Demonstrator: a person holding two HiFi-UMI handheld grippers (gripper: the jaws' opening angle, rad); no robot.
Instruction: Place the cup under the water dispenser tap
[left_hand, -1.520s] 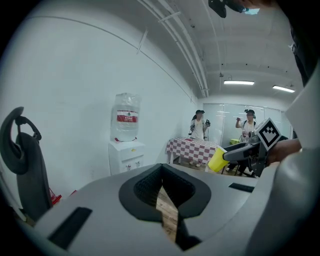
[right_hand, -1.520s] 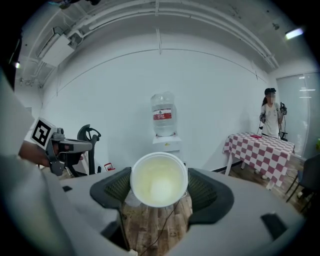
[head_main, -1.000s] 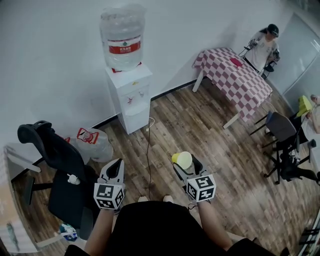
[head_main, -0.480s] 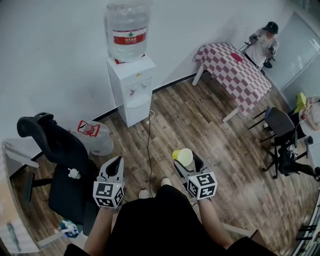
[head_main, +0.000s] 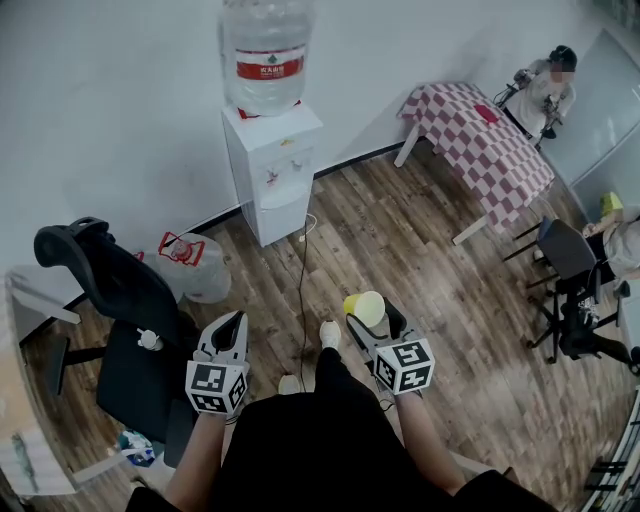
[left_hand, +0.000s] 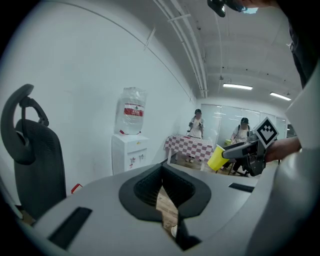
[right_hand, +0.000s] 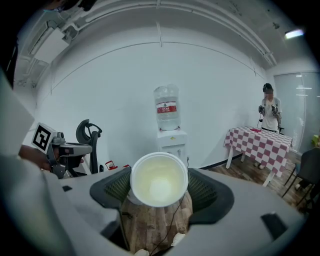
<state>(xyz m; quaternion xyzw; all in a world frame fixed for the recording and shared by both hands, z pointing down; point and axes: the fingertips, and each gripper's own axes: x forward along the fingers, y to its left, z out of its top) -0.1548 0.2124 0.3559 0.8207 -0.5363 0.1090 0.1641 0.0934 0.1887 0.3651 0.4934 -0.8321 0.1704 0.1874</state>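
While the right gripper (head_main: 373, 322) clamps the cup (head_main: 366, 309), the left gripper (head_main: 234, 332) is clenched empty — water dispenser (head_main: 272, 172) well apart.

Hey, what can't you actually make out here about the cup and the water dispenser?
Taps on the water dispenser: too small in every view to tell levers or the space beneath.
Bottle top: cut by the head view's upper edge.
Where the right gripper meets the cup: hidden behind the cup's rim in its own view.
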